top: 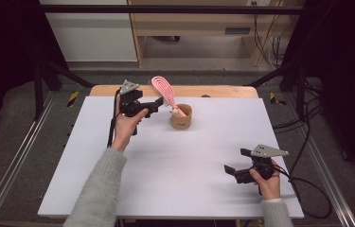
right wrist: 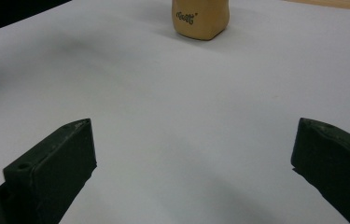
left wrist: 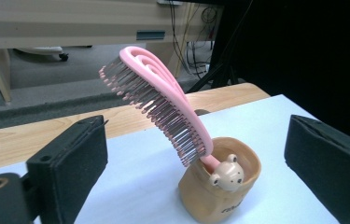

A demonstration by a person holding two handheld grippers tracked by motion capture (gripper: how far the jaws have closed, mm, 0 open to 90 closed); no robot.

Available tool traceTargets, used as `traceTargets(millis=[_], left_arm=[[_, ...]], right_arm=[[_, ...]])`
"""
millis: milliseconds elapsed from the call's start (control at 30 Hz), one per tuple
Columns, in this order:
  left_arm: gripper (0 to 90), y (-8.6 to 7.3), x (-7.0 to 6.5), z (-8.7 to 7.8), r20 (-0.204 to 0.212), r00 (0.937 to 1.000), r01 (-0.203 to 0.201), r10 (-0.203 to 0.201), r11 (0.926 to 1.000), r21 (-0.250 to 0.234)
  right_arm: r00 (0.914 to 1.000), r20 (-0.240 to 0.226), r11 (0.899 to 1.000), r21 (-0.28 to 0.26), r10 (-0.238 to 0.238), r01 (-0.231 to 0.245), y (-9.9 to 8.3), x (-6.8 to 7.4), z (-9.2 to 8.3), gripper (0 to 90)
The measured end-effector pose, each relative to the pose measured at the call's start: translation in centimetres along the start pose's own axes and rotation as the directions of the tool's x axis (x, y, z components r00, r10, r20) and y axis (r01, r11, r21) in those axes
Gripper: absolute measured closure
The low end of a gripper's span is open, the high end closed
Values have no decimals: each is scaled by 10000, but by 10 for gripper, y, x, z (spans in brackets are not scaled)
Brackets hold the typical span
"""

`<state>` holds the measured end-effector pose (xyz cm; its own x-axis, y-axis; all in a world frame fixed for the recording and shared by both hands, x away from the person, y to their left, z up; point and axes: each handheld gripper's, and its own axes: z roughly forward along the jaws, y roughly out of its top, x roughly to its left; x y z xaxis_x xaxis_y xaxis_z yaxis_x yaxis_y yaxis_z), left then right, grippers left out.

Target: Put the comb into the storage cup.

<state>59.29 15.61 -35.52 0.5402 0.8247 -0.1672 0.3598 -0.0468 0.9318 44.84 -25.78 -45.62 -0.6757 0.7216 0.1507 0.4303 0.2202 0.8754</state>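
**Hairbrush seated in cup; left gripper released and standing clear**

The pink hairbrush point(left wrist: 163, 105) stands handle-down in the tan bear-faced cup point(left wrist: 221, 189), its bristled head leaning out over the rim toward the upper left of the left gripper view. In the high view the cup point(top: 181, 117) sits on the white table point(top: 175, 161) slightly above frame centre, near the far edge.

The left gripper point(top: 155, 107) is just left of the brush, jaws spread wide with nothing between them; no pad touches brush or cup. The right gripper point(top: 236, 165) is held in the lower right of the high view, well apart from the cup, jaws likewise wide and empty over bare table.

Judgement: the placing step appears complete and the release is in hand. The next move calls for drawing the left gripper away without brushing the leaning head, since contact could tip the cup.
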Motion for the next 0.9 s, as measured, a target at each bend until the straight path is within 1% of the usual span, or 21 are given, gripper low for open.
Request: traceTargets(millis=[100, 233, 333, 433, 567, 633, 767, 833, 900], left_arm=[[29, 1, 1, -9, -107, 9997, -220, 219, 9998, -24], [19, 2, 2, -22, -32, 9993, -360, 360, 9993, -25], [10, 2, 2, -29, 156, 9990, -422, 422, 9991, -31], [8, 0, 2, -37, 448, 9981, -421, 426, 9990, -127], [6, -3, 2, -48, 820, 9952, -515, 535, 9983, -268], [6, -6, 2, -53, 925, 9941, -537, 564, 9980, -319], [6, -15, 3, -63, 1204, 9906, -607, 652, 9973, -406], [6, -20, 4, -69, 1210, 9897, -726, 769, 9966, -394], [6, -26, 4, -74, 1283, 9885, -756, 802, 9963, -408]], right_arm=[[10000, 12, 10000, 10, -18, 18, 0, 0, 0, 3], [10000, 14, 10000, 9, -14, 14, 0, 0, 0, 3], [10000, 21, 10000, 29, -27, 27, 0, 0, 0, 3], [10000, 16, 10000, 15, -25, 25, 0, 0, 1, 3], [10000, 28, 10000, 22, -21, 21, 0, 0, 1, 3], [10000, 34, 10000, 15, -9, 9, 0, 0, 1, 3], [10000, 35, 10000, 6, -9, 9, 0, 0, 1, 3], [10000, 36, 10000, 5, -27, 27, 0, 0, 1, 3], [10000, 39, 10000, 2, -26, 26, 0, 0, 1, 3]])
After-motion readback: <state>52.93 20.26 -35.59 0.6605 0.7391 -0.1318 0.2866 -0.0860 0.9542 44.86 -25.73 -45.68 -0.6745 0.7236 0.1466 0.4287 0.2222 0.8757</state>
